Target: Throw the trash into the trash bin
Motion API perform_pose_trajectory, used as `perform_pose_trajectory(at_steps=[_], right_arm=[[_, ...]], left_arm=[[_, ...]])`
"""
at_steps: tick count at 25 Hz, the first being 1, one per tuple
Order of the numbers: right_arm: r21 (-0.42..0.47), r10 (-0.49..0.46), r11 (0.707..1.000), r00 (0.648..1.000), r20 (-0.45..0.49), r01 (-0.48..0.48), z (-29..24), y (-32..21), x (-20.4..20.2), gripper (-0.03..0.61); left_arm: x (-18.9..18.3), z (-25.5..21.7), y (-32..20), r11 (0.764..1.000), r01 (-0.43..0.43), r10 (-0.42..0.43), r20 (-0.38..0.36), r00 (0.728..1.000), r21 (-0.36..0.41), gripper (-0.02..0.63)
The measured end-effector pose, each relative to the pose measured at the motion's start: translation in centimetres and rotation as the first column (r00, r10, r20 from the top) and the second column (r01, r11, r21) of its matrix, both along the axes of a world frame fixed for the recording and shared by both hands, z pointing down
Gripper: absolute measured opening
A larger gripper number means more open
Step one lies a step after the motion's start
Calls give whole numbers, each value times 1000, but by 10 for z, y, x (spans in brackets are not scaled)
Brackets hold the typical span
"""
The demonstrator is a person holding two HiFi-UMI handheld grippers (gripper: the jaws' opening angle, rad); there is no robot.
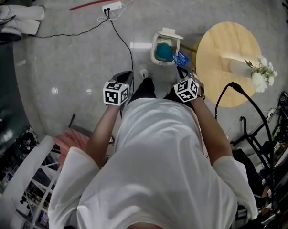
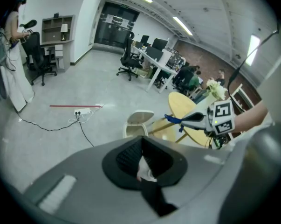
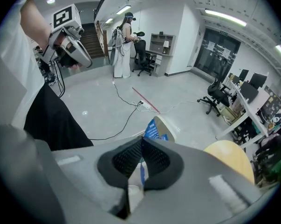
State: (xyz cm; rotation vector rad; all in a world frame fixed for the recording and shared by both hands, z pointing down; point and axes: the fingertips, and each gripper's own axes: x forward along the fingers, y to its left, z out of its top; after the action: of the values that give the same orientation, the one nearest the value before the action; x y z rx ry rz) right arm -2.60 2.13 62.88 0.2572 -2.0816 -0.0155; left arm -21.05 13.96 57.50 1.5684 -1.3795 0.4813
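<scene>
- The right claw (image 3: 141, 142) is pinched shut on a blue wrapper (image 3: 153, 130). It grips one edge, and the rest of the sheet sticks out past the tips.
- In the head view the wrapper hangs just beside the rim of the bin (image 1: 154, 49), on the side towards the round surface (image 1: 229, 46). It is not yet over the opening.
- The wrapper looks like thin printed film. I judge it very light, floppy and probably slick, so it may flutter sideways when let go. An edge pinch is enough to hold it, and it should be released low over the opening.
- The left claw (image 2: 141, 141) is closed on a small white scrap (image 2: 144, 172) held deep between the pads.
- The scrap looks crumpled and soft, and almost weightless. It cannot be damaged, but it may cling to a pad once the claw opens, so a small shake could be needed.
- The bin stands on the floor with its lid up and a teal liner inside. It seems to be light plastic, so a knock on the rim could shift it.
</scene>
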Motion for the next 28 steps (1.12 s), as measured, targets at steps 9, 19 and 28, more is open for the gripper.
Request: perform_pose_trajectory(at_steps=[9,19,28], right_arm=[[-86,54,995,998,-14,-55,36,2,-14,2],[-178,35,983,999,-17,-37,88,-4,-34,2],[-267,82,960,996,-23,-85,137,-27,-49,2]], left_arm=[[-23,24,10,997,5,-4,17,1000,-75,5],[-23,51,0,992,1,-1,-3,1000,-129,5],[-22,78,-9,989,13,-14,-11,1000,-150,5]])
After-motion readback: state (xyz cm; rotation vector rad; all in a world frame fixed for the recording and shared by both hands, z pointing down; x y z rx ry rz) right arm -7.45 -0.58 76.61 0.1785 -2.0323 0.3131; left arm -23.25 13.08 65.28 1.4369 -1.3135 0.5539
